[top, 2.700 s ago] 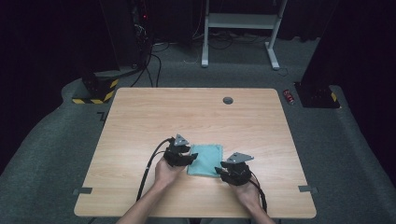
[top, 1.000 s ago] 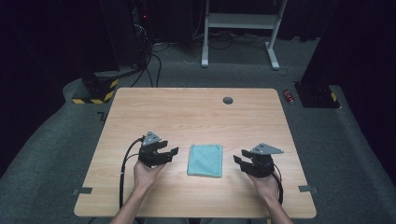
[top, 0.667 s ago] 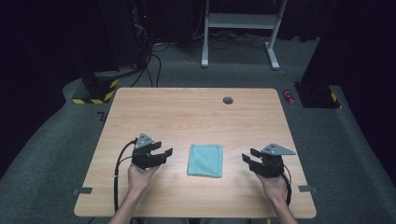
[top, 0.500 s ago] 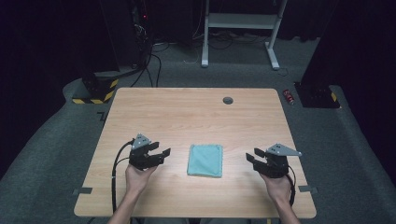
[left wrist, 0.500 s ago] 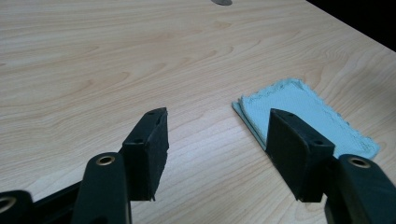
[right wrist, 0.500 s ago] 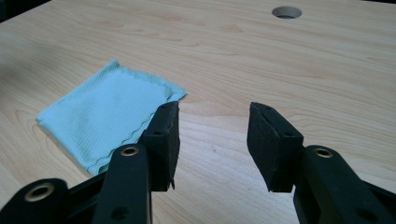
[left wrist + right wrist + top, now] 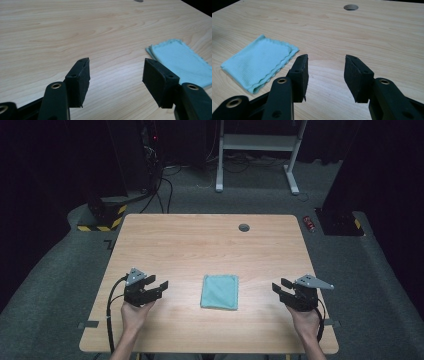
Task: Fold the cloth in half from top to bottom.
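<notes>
A folded light-blue cloth [image 7: 220, 291] lies flat near the middle of the wooden table [image 7: 200, 245]. My left gripper [image 7: 159, 287] is held well to the cloth's left, open, with bare wood between its jaws. In the left gripper view [image 7: 116, 72] the cloth [image 7: 180, 62] sits off to the right. On the other side, my right gripper [image 7: 279, 287] hovers near the table's right edge, open and holding nothing. The right gripper view [image 7: 325, 72] has the cloth [image 7: 259, 62] to the left of its jaws.
A round cable hole [image 7: 244, 227] is set in the table's far side. Beyond the table are a white desk frame [image 7: 255, 150], cables and yellow-black striped bases [image 7: 102, 222] on grey carpet. A small red object [image 7: 310, 223] lies on the floor at the right.
Both grippers left the cloth's edges and drew apart, the left one toward the left side, the right one toward the right edge. The cloth stays folded and still.
</notes>
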### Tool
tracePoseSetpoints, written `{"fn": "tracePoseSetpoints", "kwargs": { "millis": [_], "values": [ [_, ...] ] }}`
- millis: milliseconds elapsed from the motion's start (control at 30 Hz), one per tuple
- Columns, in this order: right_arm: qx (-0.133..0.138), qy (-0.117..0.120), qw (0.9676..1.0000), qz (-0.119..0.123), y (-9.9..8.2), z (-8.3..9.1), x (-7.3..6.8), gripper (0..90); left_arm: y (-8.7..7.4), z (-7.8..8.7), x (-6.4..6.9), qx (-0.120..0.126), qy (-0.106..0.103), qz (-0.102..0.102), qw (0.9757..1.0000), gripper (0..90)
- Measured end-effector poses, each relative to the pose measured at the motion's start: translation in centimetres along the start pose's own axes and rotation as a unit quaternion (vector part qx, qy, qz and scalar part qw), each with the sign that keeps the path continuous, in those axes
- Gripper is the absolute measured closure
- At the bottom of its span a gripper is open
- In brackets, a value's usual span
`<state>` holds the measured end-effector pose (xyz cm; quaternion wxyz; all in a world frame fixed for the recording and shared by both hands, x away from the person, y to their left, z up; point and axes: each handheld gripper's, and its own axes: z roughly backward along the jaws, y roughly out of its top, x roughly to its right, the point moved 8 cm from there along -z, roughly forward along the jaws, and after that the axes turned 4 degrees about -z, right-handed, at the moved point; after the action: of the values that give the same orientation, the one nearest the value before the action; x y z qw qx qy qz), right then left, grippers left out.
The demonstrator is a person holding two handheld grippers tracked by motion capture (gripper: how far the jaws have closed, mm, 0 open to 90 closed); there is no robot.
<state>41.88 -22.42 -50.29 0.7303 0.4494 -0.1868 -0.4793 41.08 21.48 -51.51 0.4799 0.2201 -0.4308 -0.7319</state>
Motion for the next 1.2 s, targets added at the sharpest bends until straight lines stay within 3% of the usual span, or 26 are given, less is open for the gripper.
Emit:
{"fn": "tracePoseSetpoints", "kwargs": {
  "millis": [367,567,1000,1200],
  "values": [
    [-0.007,-0.031,0.9991,-0.027,-1.8,0.3,2.4,54.3,-2.7,-0.2,-2.4,-0.022,0.039,0.019,0.9988,37.4],
    [-0.025,-0.051,0.9981,-0.025,-3.0,-0.2,3.3,54.4,-3.5,-0.8,-3.2,-0.030,0.056,0.026,0.9976,37.2],
    [-0.063,-0.084,0.9942,-0.023,-5.1,-1.8,4.6,54.2,-4.4,-2.3,-4.3,-0.057,0.091,0.019,0.9941,37.2],
    [-0.081,-0.101,0.9916,-0.009,-5.8,-2.5,4.9,52.7,-4.8,-2.6,-4.6,-0.072,0.107,0.001,0.9916,36.8]
  ]
}}
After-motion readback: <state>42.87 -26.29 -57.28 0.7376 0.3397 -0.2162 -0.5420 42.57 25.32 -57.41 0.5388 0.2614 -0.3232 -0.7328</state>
